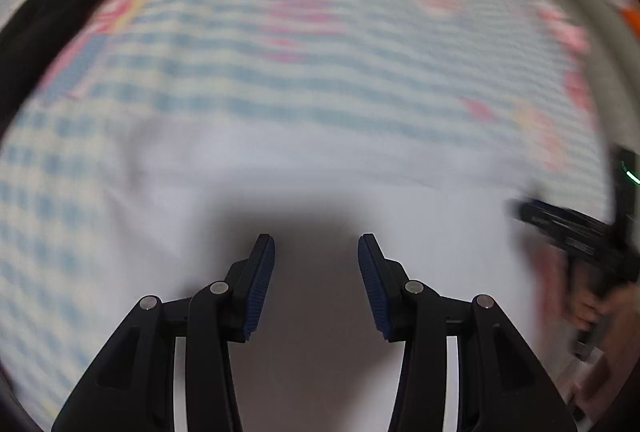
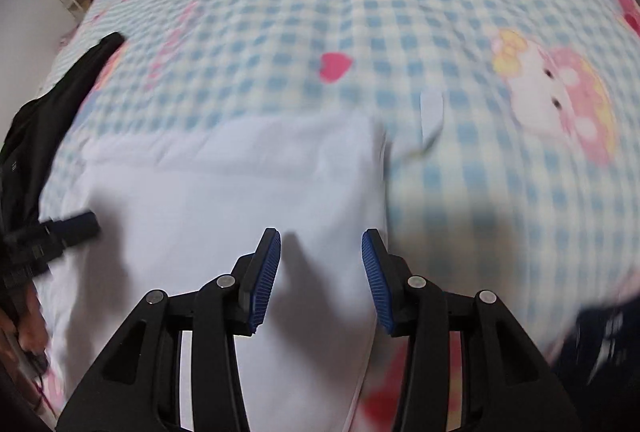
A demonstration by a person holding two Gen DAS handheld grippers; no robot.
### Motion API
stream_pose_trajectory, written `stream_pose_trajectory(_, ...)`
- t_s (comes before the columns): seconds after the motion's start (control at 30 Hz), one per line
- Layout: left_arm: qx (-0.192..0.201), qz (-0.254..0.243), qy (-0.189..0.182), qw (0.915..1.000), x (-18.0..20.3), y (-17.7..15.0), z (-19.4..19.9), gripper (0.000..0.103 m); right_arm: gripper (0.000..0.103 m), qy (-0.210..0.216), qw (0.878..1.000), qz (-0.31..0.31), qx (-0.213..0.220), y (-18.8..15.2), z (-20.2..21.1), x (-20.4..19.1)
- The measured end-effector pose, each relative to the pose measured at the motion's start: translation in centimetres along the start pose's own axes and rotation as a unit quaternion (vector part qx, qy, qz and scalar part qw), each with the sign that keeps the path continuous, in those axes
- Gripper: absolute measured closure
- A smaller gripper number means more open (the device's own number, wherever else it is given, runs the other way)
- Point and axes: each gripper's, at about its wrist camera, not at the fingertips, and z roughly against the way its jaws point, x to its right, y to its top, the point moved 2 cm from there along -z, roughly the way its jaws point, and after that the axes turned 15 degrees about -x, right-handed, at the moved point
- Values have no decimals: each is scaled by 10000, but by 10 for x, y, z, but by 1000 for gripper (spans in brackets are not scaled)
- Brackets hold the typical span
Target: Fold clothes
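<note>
I hold both grippers pointing steeply down over a white garment [image 2: 224, 183] spread on the bed, whose checked blue cartoon-print blanket [image 2: 360, 11] shows all around it. My left gripper [image 1: 316, 272] has its jaws apart and empty above the white cloth; my right gripper [image 2: 321, 268] likewise stands apart with nothing between its pads, just inside the garment's right edge. In the right wrist view a small tab of white fabric [image 2: 432, 111] lies beside the garment's far right corner. A black garment [image 2: 60, 99] lies off to the left on the bed, apart from the white one.

To fold well, I judge each gripper should pinch a matching edge of the white cloth, taking only its layers and not the blanket beneath. Both views are blurred, so I should steady before closing, then lift both sides evenly to keep the fold line straight.
</note>
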Motion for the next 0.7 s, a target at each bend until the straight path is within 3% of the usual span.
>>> stream_pose_trajectory(0.03,-78,134,135,9998,-13,10,-1,59,60,-115,9999,-108,-53,8,-5,6)
stream_pose_trajectory(0.07,-63,204,21,9998,-19,11,7,60,60,-236,9993,-268,-118,14,-8,14)
stream_pose_trajectory(0.13,201,150,-411,9988,-18,2,35,57,60,67,9979,-642,-99,15,-1,25)
stream_pose_trajectory(0.2,362,-112,-714,9967,-5,-23,57,51,60,212,9976,-657,97,2,21,21)
stream_pose_trajectory(0.3,93,-377,-1031,9939,22,-82,61,50,59,313,9986,-416,107,-30,45,-6)
stream_pose_trajectory(0.47,-363,-534,-939,9935,61,-189,49,52,59,662,9975,155,-188,-108,67,-68)
stream_pose_trajectory(0.53,-433,-441,-988,9932,68,-225,48,59,59,659,9968,332,-299,-150,69,-82)
stream_pose_trajectory(0.7,-488,-164,-998,9937,63,-273,44,70,59,579,9936,334,-908,-236,41,-95)
